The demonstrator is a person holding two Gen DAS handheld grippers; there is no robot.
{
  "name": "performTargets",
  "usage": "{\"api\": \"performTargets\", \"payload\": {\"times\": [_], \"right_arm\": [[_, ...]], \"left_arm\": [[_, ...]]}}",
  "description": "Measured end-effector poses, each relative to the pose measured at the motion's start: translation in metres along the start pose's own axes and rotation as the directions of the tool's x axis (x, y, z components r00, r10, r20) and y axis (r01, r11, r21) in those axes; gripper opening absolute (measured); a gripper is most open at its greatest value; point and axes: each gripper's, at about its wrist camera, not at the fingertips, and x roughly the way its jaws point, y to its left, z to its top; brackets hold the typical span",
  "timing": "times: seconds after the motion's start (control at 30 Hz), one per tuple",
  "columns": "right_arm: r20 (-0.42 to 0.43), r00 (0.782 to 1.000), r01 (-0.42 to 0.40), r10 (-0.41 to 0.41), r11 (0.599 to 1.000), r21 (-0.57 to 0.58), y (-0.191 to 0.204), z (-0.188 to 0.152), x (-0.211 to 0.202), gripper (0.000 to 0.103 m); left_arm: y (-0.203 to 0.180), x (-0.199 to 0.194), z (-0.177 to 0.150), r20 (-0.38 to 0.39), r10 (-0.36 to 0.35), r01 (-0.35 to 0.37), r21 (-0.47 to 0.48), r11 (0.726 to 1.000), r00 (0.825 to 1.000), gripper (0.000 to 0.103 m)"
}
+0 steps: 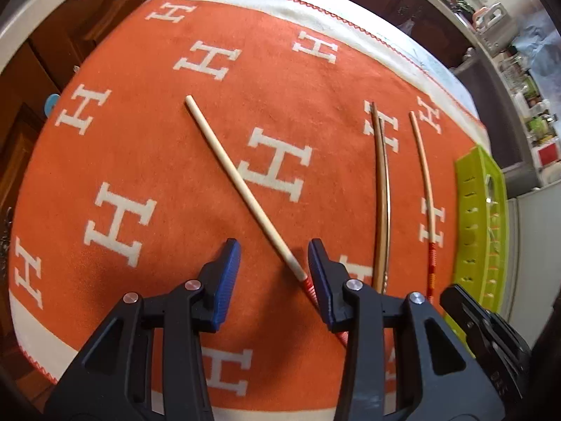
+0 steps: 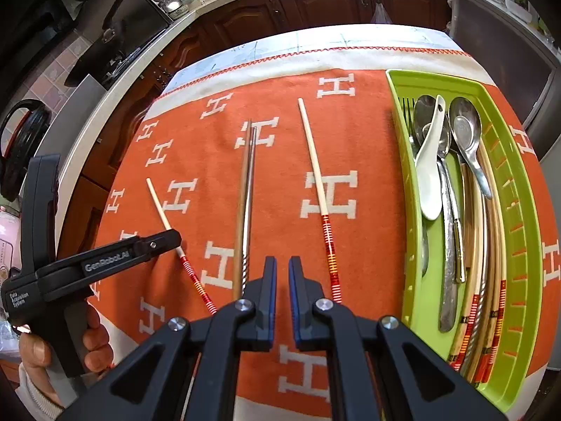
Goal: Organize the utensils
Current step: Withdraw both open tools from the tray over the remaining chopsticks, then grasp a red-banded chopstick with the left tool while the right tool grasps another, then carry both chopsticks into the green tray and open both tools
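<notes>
Left gripper: the left gripper (image 1: 274,263) hangs steeply over the orange blanket (image 1: 175,161) with its blue pads spread and nothing pinched; the slanted chopstick (image 1: 242,189) runs up between them, its red-banded end passing close under the right-hand pad.
Right gripper: the right gripper (image 2: 282,273) has its pads drawn almost together and carries nothing; it sits over the blanket between the paired chopsticks (image 2: 245,196) and the straight chopstick (image 2: 320,189).
Where the utensils lie: three sets remain loose on the blanket covering the bench, well apart from one another. The green tray (image 2: 396,161) at the right side already holds spoons, a white ceramic spoon (image 2: 429,161), a fork and several chopsticks.
Step in hand: by the look of it, the left gripper is lining up to pick the slanted chopstick.
Doing it well: the stick is off-centre in the gap, so the gripper should shift until the shaft lies midway between the pads, then drop until the tips nearly meet the cloth before closing.
Grip point: the banded thick end seems the better place to pinch; it is wider and less likely to roll.
Risk: a thin round stick on soft fabric may skid or pivot if one pad arrives first.
Carry: the tray is on the far side of the other chopsticks, so the stick needs lifting clear of them and turning lengthwise to the tray.
</notes>
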Motion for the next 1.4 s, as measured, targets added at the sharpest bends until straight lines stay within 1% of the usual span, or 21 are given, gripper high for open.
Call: {"api": "performTargets", "payload": {"times": [0.03,0.1,0.17,0.2,0.23,0.27,0.33,0.43,0.57,0.67,0.73,0.8,1.0,1.13,1.23,1.4], "right_arm": [[-0.001,1.0,0.002,-0.002,1.0,0.004,-0.002,0.001,0.001,0.007],[-0.006,1.0,0.008,-0.008,1.0,0.01,-0.004,0.005,0.003,0.007],[-0.005,1.0,0.008,-0.008,1.0,0.015,-0.005,0.01,0.005,0.007],[-0.003,1.0,0.012,-0.012,1.0,0.017,-0.006,0.012,0.005,0.007],[-0.003,1.0,0.018,-0.018,1.0,0.019,-0.006,0.016,0.007,0.007],[-0.003,1.0,0.021,-0.021,1.0,0.019,-0.006,0.019,0.008,0.007],[-0.009,0.999,0.032,-0.032,0.999,0.021,-0.008,0.026,0.013,0.007],[-0.032,0.998,0.057,-0.056,0.998,0.024,-0.009,0.036,0.022,0.007],[-0.063,0.994,0.094,-0.093,0.995,0.022,-0.01,0.047,0.036,0.007],[-0.086,0.989,0.12,-0.118,0.992,0.024,-0.011,0.051,0.046,0.007],[-0.081,0.986,0.15,-0.148,0.989,0.011,-0.01,0.054,0.048,0.007],[-0.102,0.983,0.152,-0.15,0.988,0.01,-0.011,0.055,0.054,0.007],[-0.079,0.977,0.194,-0.199,0.978,-0.072,0.0,0.056,0.057,0.007],[-0.074,0.983,0.162,-0.167,0.985,-0.062,-0.002,0.053,0.054,0.005],[-0.066,0.99,0.119,-0.121,0.992,-0.039,-0.004,0.048,0.045,0.005],[-0.013,1.0,0.027,-0.027,1.0,0.006,-0.006,0.036,0.011,0.005]], "left_arm": [[-0.005,0.001,-0.001,0.018,0.023,-0.024,0.007,1.0,1.0,0.037],[-0.017,0.003,-0.004,0.045,0.075,-0.077,0.052,0.996,0.996,0.037],[-0.03,0.007,-0.009,0.072,0.123,-0.13,0.112,0.985,0.99,0.036],[-0.034,0.008,-0.01,0.082,0.134,-0.144,0.129,0.981,0.987,0.035],[-0.037,0.008,-0.011,0.089,0.141,-0.152,0.138,0.979,0.986,0.03],[-0.038,0.007,-0.011,0.095,0.144,-0.157,0.147,0.977,0.985,0.023],[-0.035,0.006,-0.009,0.093,0.127,-0.139,0.144,0.98,0.988,0.015],[-0.02,0.003,-0.006,0.066,0.077,-0.085,0.138,0.987,0.995,0.008],[-0.005,-0.001,-0.008,0.035,0.022,-0.027,0.146,0.989,0.999,0.004],[0.0,-0.005,-0.011,0.036,0.022,-0.028,0.169,0.985,0.999,0.003],[0.002,-0.007,-0.011,0.044,0.031,-0.038,0.18,0.983,0.999,0.003],[0.005,-0.006,-0.013,0.036,0.033,-0.039,0.186,0.982,0.999,0.003],[0.002,-0.005,-0.017,0.041,0.032,-0.04,0.204,0.978,0.999,0.003],[0.0,-0.006,-0.02,0.028,0.011,-0.016,0.201,0.979,1.0,0.003],[-0.003,-0.011,-0.022,0.016,-0.021,0.018,0.192,0.981,1.0,0.003],[-0.017,-0.028,-0.025,0.001,-0.087,0.085,0.196,0.977,0.996,0.003]]}}
